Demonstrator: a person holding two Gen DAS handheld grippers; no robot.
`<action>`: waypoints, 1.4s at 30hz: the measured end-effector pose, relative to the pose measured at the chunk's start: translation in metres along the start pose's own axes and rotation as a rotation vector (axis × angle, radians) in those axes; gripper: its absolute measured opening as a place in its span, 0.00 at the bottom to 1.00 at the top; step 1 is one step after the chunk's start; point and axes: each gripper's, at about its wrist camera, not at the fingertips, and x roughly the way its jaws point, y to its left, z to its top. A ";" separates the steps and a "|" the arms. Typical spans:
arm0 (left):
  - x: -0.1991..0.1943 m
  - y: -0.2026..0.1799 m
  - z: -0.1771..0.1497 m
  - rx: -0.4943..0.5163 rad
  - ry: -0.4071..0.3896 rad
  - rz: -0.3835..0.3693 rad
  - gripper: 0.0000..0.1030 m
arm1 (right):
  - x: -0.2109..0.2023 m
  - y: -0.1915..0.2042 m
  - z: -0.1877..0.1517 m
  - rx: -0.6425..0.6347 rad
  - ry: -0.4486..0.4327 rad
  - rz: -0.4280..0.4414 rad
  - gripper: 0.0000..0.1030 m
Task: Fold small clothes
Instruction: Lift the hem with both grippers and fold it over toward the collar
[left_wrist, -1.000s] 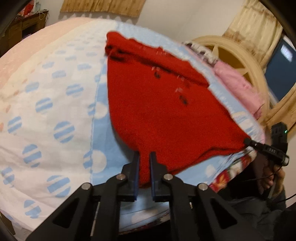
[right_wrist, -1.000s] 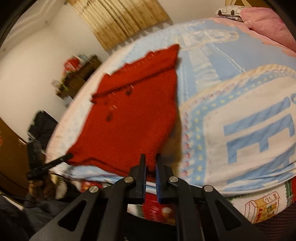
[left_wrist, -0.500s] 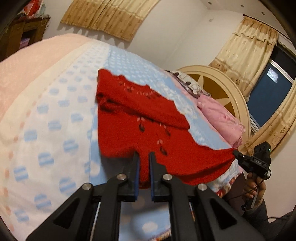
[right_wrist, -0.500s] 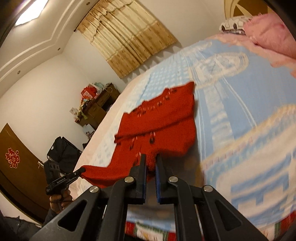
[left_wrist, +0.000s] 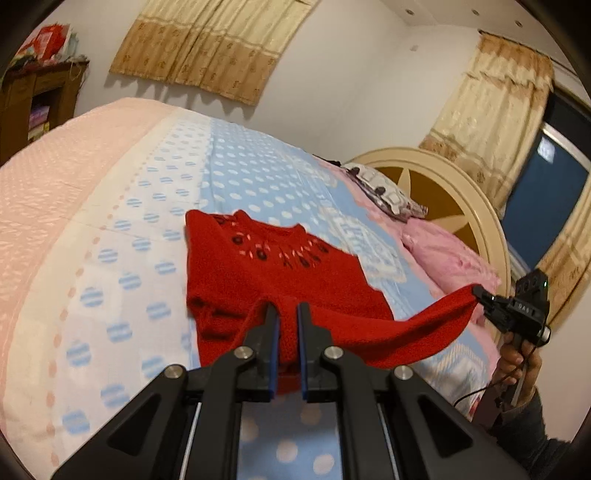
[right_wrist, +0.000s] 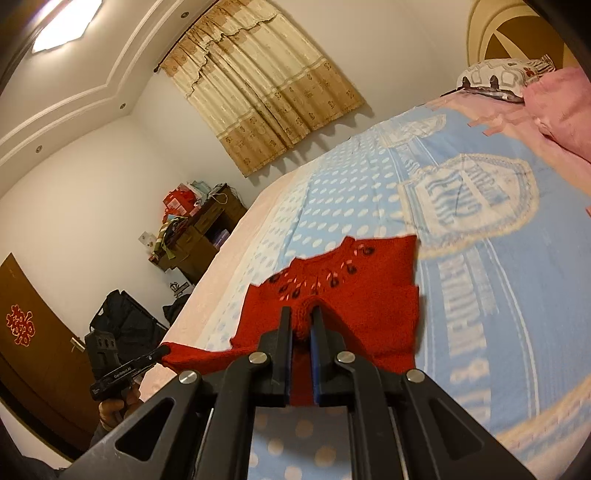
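One red knitted sweater (left_wrist: 280, 273) lies on the bed (left_wrist: 110, 229), neckline and its ring of dark and pale stitched ornaments toward the far edge, and in the left wrist view its near hem is lifted off the blue dotted blanket by two grippers. The left gripper (left_wrist: 287, 325) has its jaws clamped on a bunched fold of the hem, red knit filling the narrow gap between the blue-lined fingers (left_wrist: 272, 332). Off toward the right edge of the bed, the right gripper (left_wrist: 480, 293) pinches the other hem corner, and the wool sags in a band between the two grips; a hand (left_wrist: 517, 360) in a dark sleeve holds that tool by its handle. Beyond the sweater I count one patterned pillow (left_wrist: 384, 192) and one pink quilt (left_wrist: 447, 254) at the round cream headboard (left_wrist: 476, 206), two sets of beige curtains, a dark window (left_wrist: 543, 199) and a wooden shelf (left_wrist: 37, 103) at the left wall. In the right wrist view, the same single sweater (right_wrist: 369, 291) sits near the foot edge of the bed (right_wrist: 517, 295); the right gripper (right_wrist: 301, 328) is shut on a knot of red hem, and the left gripper (right_wrist: 160, 352) at the bed's left edge grips the far corner, its hand (right_wrist: 118, 404) below. Behind stand a cluttered wooden cabinet (right_wrist: 199, 236), a black bag (right_wrist: 122, 314), a brown door (right_wrist: 33, 332) and one curtain (right_wrist: 266, 96).
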 end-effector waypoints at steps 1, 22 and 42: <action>0.006 0.004 0.005 -0.007 0.005 0.003 0.08 | 0.007 -0.001 0.006 0.000 0.003 -0.006 0.07; 0.123 0.038 0.102 -0.019 0.024 0.110 0.08 | 0.139 -0.055 0.109 0.038 0.046 -0.148 0.07; 0.226 0.106 0.110 -0.099 0.158 0.174 0.08 | 0.298 -0.151 0.125 0.156 0.249 -0.287 0.07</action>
